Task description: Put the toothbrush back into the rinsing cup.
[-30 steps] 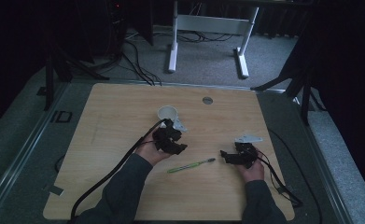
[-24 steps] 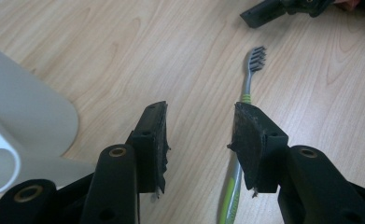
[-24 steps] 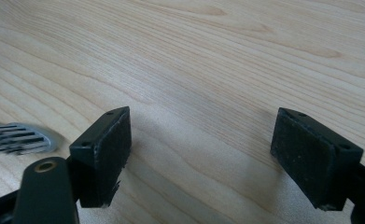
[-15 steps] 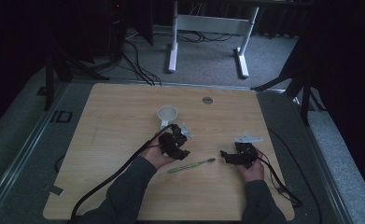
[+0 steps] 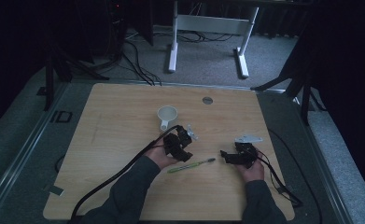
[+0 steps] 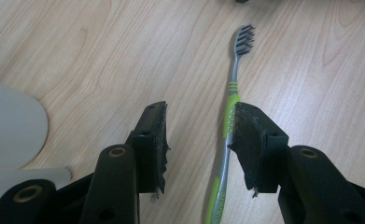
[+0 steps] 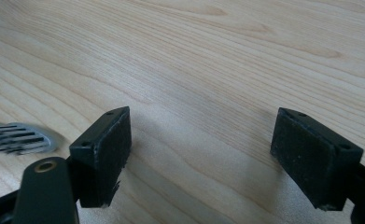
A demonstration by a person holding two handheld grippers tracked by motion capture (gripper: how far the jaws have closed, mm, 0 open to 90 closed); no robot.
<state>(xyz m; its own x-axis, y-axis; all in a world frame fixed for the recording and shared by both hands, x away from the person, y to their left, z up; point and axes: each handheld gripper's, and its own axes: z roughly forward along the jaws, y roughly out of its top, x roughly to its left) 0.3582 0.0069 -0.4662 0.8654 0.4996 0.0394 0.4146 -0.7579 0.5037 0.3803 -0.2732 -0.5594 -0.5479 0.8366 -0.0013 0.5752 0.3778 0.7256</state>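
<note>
Jaws of the left gripper (image 6: pixel 199 140) stand apart over a green-and-grey toothbrush (image 6: pixel 228 116) lying flat mid-desk; right gripper (image 7: pixel 199 158) gapes wide, holding nothing, beside its bristles. White cup (image 5: pixel 167 115) sits behind; bare desk (image 5: pixel 101 140) stretches toward the left edge

A white cup (image 5: pixel 167 115) and a green toothbrush (image 5: pixel 192 165) are seen on the wooden table (image 5: pixel 110 116) (well apart).

One light wooden tabletop (image 5: pixel 115 121) carries one small white cup with a handle (image 5: pixel 167 115), one green-and-grey plastic toothbrush (image 5: pixel 192 165), and two black two-jaw tools: left tool (image 5: pixel 186 145), right tool (image 5: pixel 226 155).
</note>
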